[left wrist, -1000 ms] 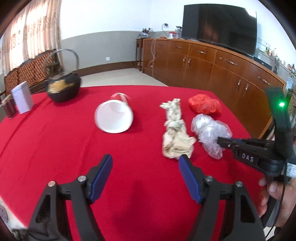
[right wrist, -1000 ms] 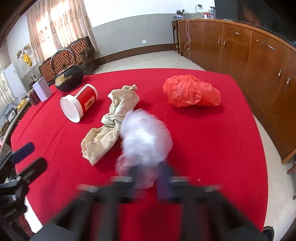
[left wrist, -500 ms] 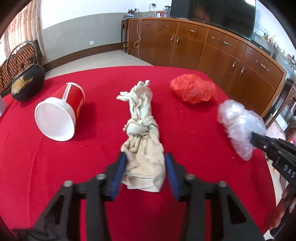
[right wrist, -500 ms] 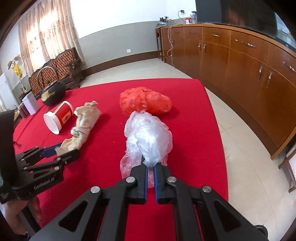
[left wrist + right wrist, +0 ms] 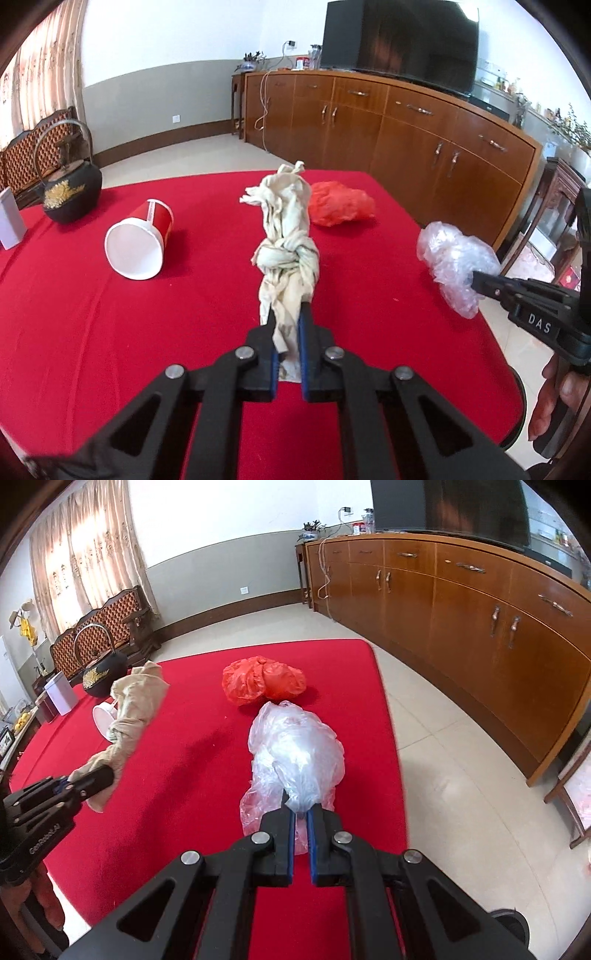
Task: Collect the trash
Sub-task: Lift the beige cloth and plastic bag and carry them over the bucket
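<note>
- The step in hand looks like the pick-up: both grippers have trash between their fingers, and two more pieces lie on the red worktop (image 5: pixel 92 332).
- The left gripper (image 5: pixel 287 325) is closing on the near end of the knotted beige rag (image 5: pixel 288 236); its blue fingers (image 5: pixel 303 332) already pinch the cloth. In the right wrist view the rag juts out from the gripper clear of the worktop.
- The right gripper (image 5: pixel 300 812) is clenched on the gathered neck of the clear plastic bag (image 5: pixel 295 749), which hangs out in front of it, over the worktop's right edge as the left wrist view shows it.
- The red plastic bag (image 5: pixel 341 208) sits crumpled at the far right of the worktop, and the red paper cup (image 5: pixel 138 243) lies on its side with its white mouth toward the camera, left of the rag.
- Next, I judge, both loads must go to a bin, but no bin can be made out with certainty in either view; then the bag and the cup need fetching.
- The rag is limp, tied in a thick knot midway, so its free end may sway when carried. The clear bag is thin, crinkled and puffy; it could slip if the grip loosens.
- The black kettle (image 5: pixel 70 190) and white box (image 5: pixel 9 218) at the far left look like keepers, not trash.
</note>
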### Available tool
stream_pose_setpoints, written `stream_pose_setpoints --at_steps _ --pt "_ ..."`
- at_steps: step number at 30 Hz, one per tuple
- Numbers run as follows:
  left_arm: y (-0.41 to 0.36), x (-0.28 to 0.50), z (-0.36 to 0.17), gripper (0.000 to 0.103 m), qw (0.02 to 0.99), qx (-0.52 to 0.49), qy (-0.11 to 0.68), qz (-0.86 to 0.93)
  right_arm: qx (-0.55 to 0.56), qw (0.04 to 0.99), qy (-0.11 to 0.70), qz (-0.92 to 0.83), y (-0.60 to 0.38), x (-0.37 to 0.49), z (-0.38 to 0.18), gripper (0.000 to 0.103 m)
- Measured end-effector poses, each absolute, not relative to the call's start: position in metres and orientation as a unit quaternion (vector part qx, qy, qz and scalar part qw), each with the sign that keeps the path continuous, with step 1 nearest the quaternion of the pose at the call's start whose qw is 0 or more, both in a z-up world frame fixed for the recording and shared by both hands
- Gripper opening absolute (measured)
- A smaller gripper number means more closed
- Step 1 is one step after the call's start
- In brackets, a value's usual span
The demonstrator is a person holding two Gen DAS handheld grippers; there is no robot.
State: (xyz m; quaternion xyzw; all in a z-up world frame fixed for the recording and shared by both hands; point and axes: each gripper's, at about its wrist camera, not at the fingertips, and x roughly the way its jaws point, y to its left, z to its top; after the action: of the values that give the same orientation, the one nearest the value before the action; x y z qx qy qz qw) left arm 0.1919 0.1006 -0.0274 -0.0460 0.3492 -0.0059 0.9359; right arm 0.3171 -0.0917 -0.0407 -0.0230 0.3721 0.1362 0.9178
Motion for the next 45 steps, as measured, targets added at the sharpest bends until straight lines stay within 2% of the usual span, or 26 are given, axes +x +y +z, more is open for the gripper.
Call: stream_pose_setpoints --at_steps 30,45 --pt "0.056 0.138 -0.007 0.009 0.939 -0.028 0.341 -0.026 -0.013 0.933 0.346 0.103 -0.145 0.212 0.000 0.006" --pt "-0.005 0.120 -0.008 0.009 0.936 -0.004 0.339 -0.092 0.010 0.936 0.349 0.046 -0.214 0.155 -0.003 0.006"
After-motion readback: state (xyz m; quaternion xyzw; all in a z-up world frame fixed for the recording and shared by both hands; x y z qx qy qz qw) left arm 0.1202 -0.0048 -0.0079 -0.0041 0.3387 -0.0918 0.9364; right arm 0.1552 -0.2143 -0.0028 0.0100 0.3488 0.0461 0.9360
